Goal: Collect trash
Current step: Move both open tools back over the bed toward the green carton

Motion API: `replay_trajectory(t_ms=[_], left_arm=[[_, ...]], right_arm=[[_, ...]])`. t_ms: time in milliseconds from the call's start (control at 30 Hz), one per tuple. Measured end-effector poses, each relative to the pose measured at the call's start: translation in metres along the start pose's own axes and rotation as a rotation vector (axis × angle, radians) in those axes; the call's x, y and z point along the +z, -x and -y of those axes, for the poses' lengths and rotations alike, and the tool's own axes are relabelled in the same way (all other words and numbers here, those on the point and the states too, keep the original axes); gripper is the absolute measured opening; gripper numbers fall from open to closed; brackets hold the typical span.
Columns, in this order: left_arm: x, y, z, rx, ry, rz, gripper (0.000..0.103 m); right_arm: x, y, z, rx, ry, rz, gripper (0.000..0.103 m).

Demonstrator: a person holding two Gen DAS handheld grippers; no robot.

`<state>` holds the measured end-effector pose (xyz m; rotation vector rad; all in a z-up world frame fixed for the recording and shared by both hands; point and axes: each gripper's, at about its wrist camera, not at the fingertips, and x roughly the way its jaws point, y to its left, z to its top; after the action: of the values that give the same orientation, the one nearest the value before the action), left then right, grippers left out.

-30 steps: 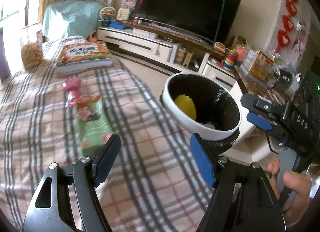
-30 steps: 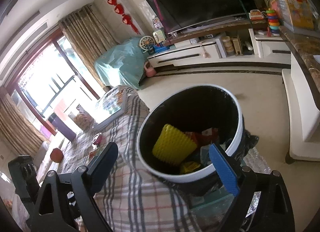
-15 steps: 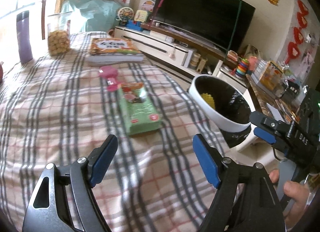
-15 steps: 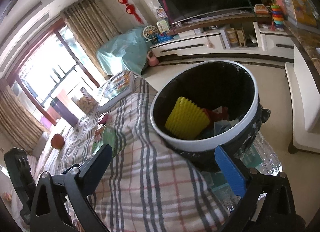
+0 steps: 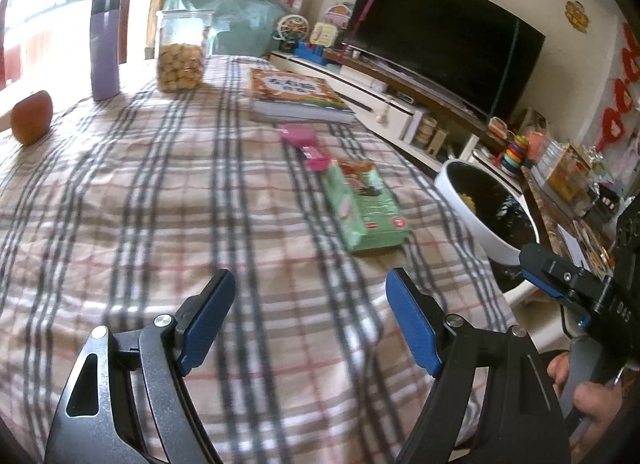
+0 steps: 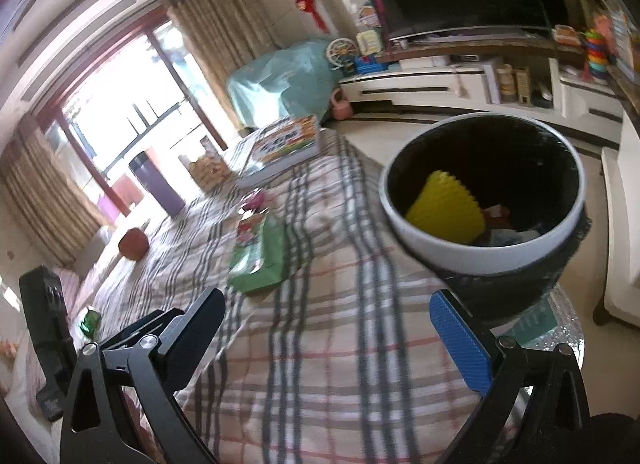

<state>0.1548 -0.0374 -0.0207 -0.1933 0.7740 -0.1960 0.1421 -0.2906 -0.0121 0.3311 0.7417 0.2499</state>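
Both grippers hang over the plaid cloth (image 5: pixel 160 199) with nothing between their pads. The left gripper (image 5: pixel 308 320) stands wide; the right gripper (image 6: pixel 328 328) is spread wider yet. A green packet (image 5: pixel 364 207) lies flat ahead of the left jaws, well short of them. The bin (image 6: pixel 472 248), a yellow piece (image 6: pixel 444 211) inside, stands off the cloth's edge, just beyond the right gripper's blue pad.

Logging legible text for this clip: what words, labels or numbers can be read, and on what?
"DAS": white letters on the right gripper's black body, part cut off.
Book cover: large characters, too blurred to read.
Green packet: print too small and blurred.
Red wall decorations: unreadable.
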Motion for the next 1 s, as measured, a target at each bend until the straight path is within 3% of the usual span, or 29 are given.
replay_trajectory(t_ms=[433, 1000], left_arm=[[-0.006, 0.007, -0.045, 0.066, 0.07, 0.003, 0.08], [-0.001, -0.012, -0.066, 0.095, 0.114, -0.032, 0.08]], right_arm=[[-0.012, -0.027, -0.043, 0.032, 0.101, -0.057, 0.103], [-0.005, -0.074, -0.067, 0.022, 0.205, -0.093, 0.102]])
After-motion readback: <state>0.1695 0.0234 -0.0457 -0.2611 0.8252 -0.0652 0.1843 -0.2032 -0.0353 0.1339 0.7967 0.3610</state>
